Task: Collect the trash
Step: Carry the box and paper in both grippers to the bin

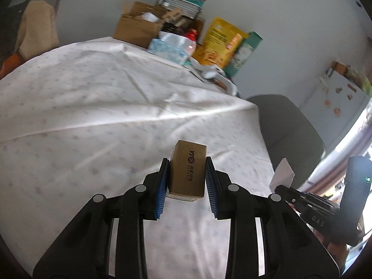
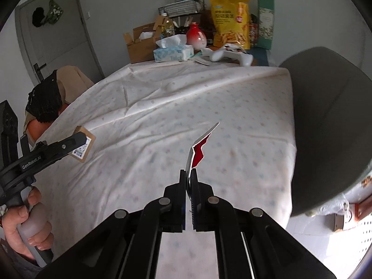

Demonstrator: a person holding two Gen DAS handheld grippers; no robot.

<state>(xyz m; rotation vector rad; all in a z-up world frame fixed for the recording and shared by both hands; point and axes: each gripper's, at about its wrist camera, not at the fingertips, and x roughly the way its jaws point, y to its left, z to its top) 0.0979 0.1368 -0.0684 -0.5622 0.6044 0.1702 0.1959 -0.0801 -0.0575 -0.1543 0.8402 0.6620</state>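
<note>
Both grippers are loaded above the bench (image 2: 162, 107), the left gripper (image 1: 186, 174) clenched on a small cardboard box (image 1: 187, 169) and the right gripper (image 2: 191, 181) pinching a torn paper scrap (image 2: 197, 151), so I'd keep both squeezes firm while carrying the 2 pieces off to a bin.

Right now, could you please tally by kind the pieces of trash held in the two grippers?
Small cardboard box: 1, in the left gripper.
Torn red and white wrapper: 1, in the right gripper.
Total: 2, both held above the tablecloth.
</note>
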